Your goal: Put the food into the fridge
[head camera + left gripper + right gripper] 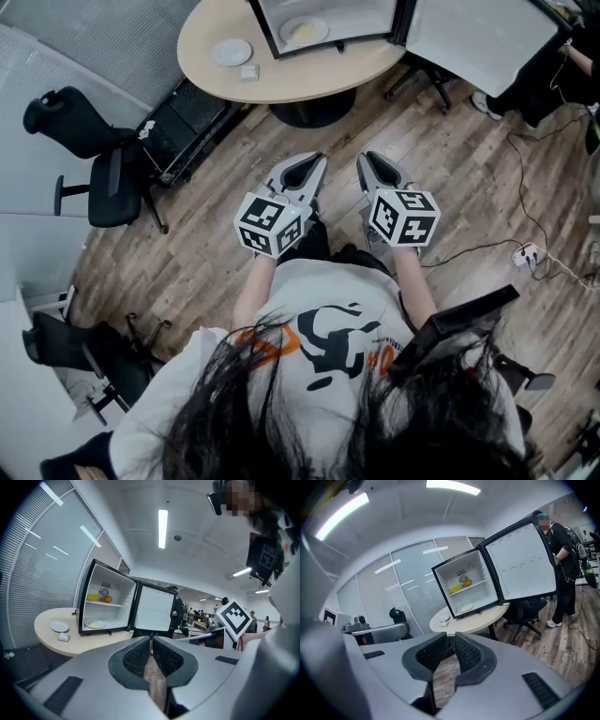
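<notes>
Where you stand: well back from the fridge (pixel 117 581), facing its open front, with wood floor (pixel 216 234) between you and it.
Left tool (pixel 151 641): clenched, pads together at the tips with nothing between them. It points toward the fridge.
Right tool (pixel 449 639): clenched too and empty, just beside your left one, also aimed at the fridge.
Fridge: it stands on the round desk (pixel 89 644), with its door (pixel 152 607) swung wide open to its right.
Banana (pixel 93 597): on the fridge's upper shelf, toward the left wall.
Orange (pixel 108 599): on the same shelf, just beside the banana, on the door side.
Plate in fridge (pixel 96 624): flat on the fridge's bottom. Something pale lies on it, and you cannot tell what.
Plate on desk (pixel 59 626): outside the fridge, to its left.
Small white block (pixel 63 637): on the desk near that plate, left of the fridge.
Bystander (pixel 562 550): standing behind the fridge's open door.
Office chair (pixel 98 178): on the floor, well apart from the fridge, beyond the desk's left side.
</notes>
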